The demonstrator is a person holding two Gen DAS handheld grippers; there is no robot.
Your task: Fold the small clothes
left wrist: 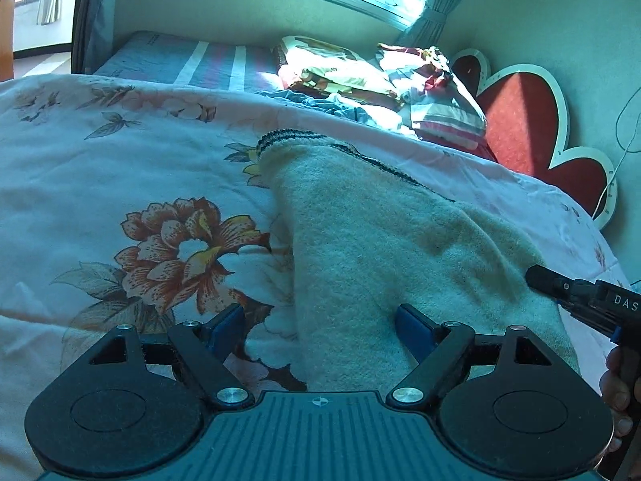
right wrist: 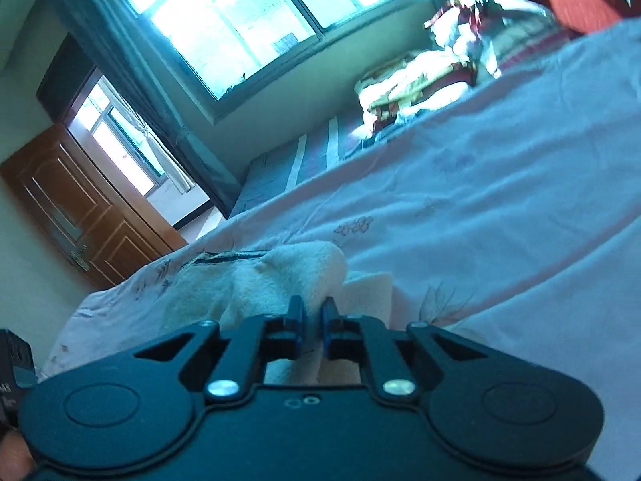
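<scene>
A cream fleecy garment (left wrist: 384, 240) with a dark striped hem lies on the floral bedspread (left wrist: 120, 168). My left gripper (left wrist: 320, 316) is open, low over the garment's near left edge, its blue pads on either side of the cloth. My right gripper (right wrist: 313, 312) is shut on a fold of the garment (right wrist: 280, 272) and lifts it a little; in the left wrist view its black tip (left wrist: 539, 276) touches the garment's right edge.
Folded bedding and pillows (left wrist: 360, 76) are piled at the head of the bed beside a red flower-shaped headboard (left wrist: 533, 120). A striped mattress (left wrist: 192, 60) lies beyond. A window (right wrist: 224, 12) and a wooden door (right wrist: 80, 208) are on the far wall.
</scene>
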